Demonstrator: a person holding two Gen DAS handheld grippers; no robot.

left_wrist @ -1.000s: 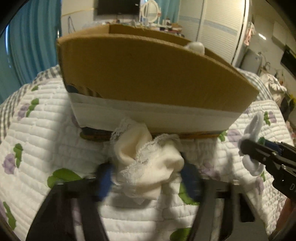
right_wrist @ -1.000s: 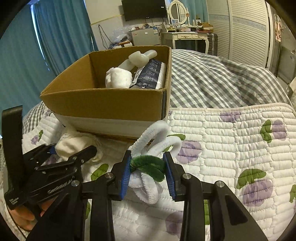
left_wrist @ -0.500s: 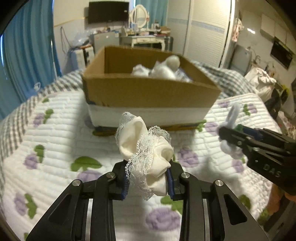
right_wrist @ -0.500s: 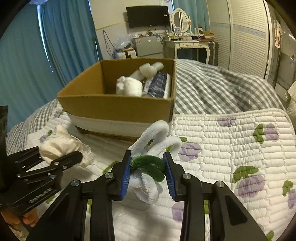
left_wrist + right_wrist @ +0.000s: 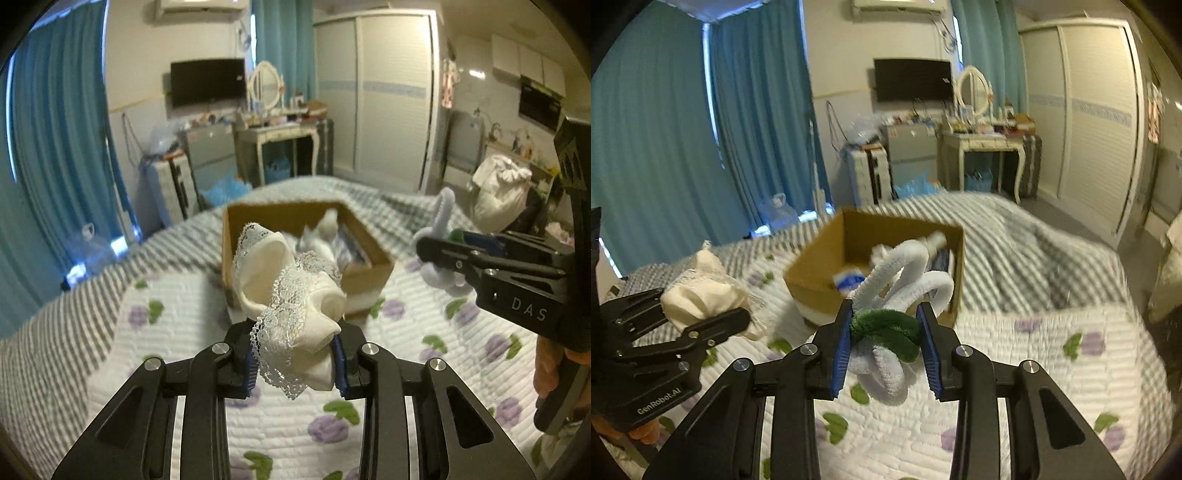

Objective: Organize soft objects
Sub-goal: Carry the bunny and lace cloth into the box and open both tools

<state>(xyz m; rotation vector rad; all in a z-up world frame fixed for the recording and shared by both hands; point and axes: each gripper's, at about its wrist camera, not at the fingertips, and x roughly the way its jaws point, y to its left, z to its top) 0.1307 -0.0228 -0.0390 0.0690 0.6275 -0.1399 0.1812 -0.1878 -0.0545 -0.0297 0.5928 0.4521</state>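
My left gripper is shut on a cream lace-trimmed cloth bundle and holds it high above the quilt; it also shows in the right wrist view. My right gripper is shut on a white and green chenille flower, also held up in the air; the flower shows in the left wrist view. The open cardboard box sits on the bed ahead and below, with several soft white items and a dark packet inside. It also shows in the left wrist view.
A white quilt with purple flowers covers the near bed, over a grey checked blanket. Beyond the bed stand blue curtains, a dressing table, a small fridge and a wardrobe.
Both grippers have risen well above the bed with their objects and pulled back from the box, which now looks smaller and lower. Both grips are unchanged.
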